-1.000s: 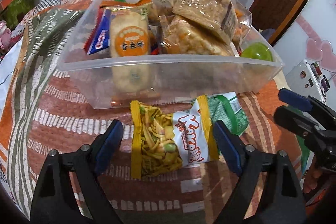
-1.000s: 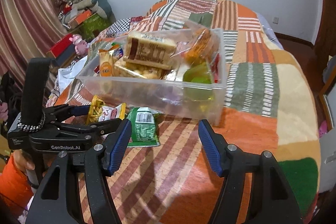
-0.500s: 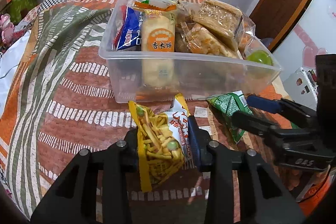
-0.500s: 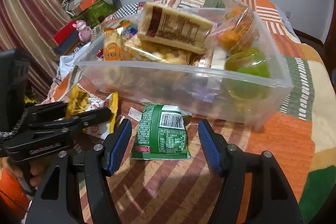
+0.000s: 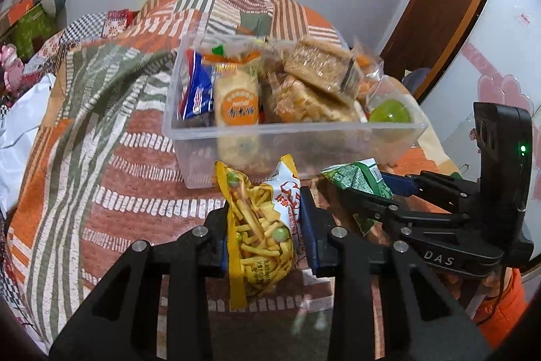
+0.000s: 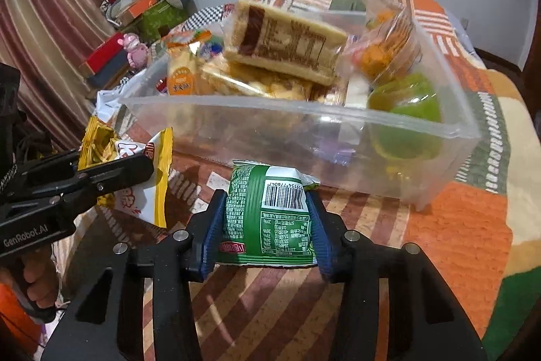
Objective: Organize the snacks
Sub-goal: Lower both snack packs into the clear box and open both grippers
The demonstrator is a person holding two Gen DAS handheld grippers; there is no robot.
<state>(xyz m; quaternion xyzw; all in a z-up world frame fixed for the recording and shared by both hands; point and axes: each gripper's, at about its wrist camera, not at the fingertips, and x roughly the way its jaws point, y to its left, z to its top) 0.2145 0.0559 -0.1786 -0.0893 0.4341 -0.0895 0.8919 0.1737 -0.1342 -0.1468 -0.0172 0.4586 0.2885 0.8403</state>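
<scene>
My left gripper (image 5: 263, 225) is now clamped on the yellow snack bag (image 5: 260, 222), pinching it at the waist so the foil bulges above and below the pads; a second ago those jaws stood wide around it as it lay flat on the quilt (image 5: 111, 178). From the left wrist view the bag sits at 6 o'clock of the clear plastic bin (image 5: 290, 131), just short of its near wall, and looks lifted off the cloth. My right gripper (image 6: 267, 219) has just been closing too, and its blue pads now press both sides of the green packet (image 6: 270, 208), barcode side up, which lies at 6 o'clock of the bin in the right wrist view, close to its near wall. The bin already holds the wrapped cakes (image 6: 287, 43), an orange rice cracker pack (image 5: 236, 100) and a green jelly cup (image 6: 405, 110). With both loose snacks gripped, I judge the remaining step is lifting each over the rim into what free room is left.
</scene>
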